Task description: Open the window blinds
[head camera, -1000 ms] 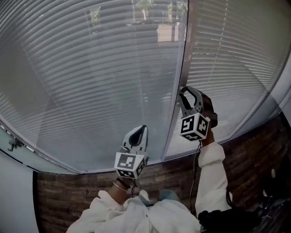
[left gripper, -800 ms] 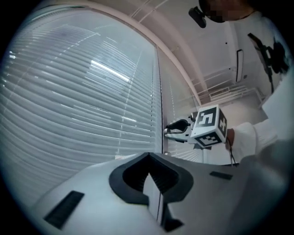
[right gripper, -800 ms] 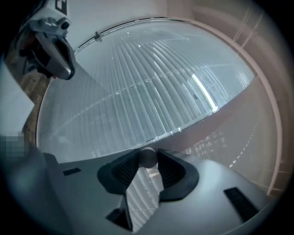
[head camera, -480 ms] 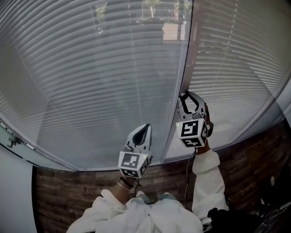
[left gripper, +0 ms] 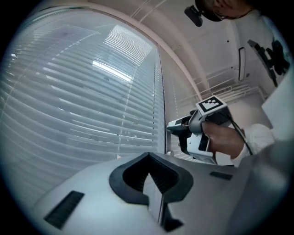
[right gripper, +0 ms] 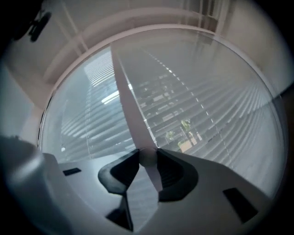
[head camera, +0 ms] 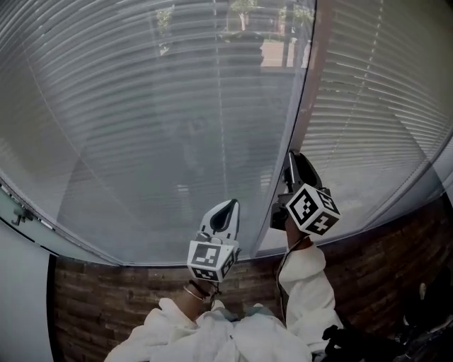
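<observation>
Blinds point(head camera: 141, 127): across whole upper frame of head view, slats nearly shut, thin, light, easily kinked. Better not grabbed directly. Best handled via tilt wand point(right gripper: 130, 112), a slim stiff smooth rod, probably slippery under a twist. Right gripper point(head camera: 292, 164), centre-right: jaws just been closing, clamped on tilt wand low down. Left gripper point(head camera: 228, 209), lower centre: closed, empty, clear of slats

1. We see a dark brick wall point(head camera: 106, 304) running under the window point(head camera: 177, 141).
2. We see an upright frame post point(head camera: 309, 106) splitting the glass in two.
3. We see daylight and trees point(head camera: 244, 8) outside, at the top.
</observation>
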Motion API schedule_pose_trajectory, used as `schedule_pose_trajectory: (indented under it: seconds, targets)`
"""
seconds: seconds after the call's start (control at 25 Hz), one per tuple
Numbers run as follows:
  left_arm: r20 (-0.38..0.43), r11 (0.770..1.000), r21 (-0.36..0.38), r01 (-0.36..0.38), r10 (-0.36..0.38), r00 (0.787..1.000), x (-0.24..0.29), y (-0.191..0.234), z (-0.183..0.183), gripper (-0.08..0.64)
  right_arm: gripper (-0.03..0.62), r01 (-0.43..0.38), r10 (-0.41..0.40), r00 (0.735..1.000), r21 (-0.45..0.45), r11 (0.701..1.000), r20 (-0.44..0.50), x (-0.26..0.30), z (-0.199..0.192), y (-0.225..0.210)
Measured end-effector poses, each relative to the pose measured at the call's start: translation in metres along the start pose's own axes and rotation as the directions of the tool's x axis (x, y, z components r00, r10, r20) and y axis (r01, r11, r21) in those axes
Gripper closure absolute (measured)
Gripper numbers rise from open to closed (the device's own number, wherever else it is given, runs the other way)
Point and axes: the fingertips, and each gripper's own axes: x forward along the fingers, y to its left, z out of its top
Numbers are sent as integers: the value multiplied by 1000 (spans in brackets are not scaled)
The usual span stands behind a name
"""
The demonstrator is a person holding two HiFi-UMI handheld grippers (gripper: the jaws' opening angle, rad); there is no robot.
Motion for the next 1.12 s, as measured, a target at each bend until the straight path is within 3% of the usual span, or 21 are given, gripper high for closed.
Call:
schedule_pose_trajectory:
  seconds: [0.16,0.4,0.52,0.68,0.72,0.76,0.8,0.84,0.96,1.0,1.04,1.08,1.12]
  targets:
    - [3,1000,-7,-2,2,1000,-2,1,1,561,462,1,-13,999,281,960,41,-1,-1,-3]
    - [20,1000,-7,1,-1,1000,0,4,3,561,462,-20,-21,997,544,839,69,-1,-1,-7]
    - [24,1000,-17,0,1,1000,1,6,3,561,462,-41,-8,997,653,757,71,-1,-2,-8]
    - [29,1000,-28,9,-8,1000,6,1,2,561,462,-59,8,998,807,587,67,-1,-6,-11]
    - [31,1000,-29,13,-12,999,8,-1,2,562,462,-58,12,998,832,551,62,-1,-6,-12]
    - [33,999,-30,17,-16,999,10,-3,2,561,462,-57,17,998,842,536,57,-1,-6,-12]
    - [34,999,-30,21,-20,999,12,-5,3,561,462,-59,27,998,832,551,53,-1,-6,-11]
    - [36,999,-29,24,-23,999,14,-7,3,561,462,-68,44,998,797,600,51,-1,-4,-10]
    - [36,999,-17,32,-31,999,17,-11,4,561,462,-106,112,993,537,837,23,-1,-1,-2]
    - [33,999,-13,32,-32,999,19,-11,4,561,461,-110,119,993,395,912,1,-1,0,0]
    - [28,999,-12,31,-31,999,20,-11,3,561,455,-106,113,993,224,969,-20,-3,2,1]
    - [23,999,-11,30,-29,999,21,-11,3,561,445,-98,100,994,34,995,-41,-4,5,1]
    - [22,999,-13,29,-29,999,21,-11,2,561,429,-94,84,994,-164,982,-65,-6,7,3]
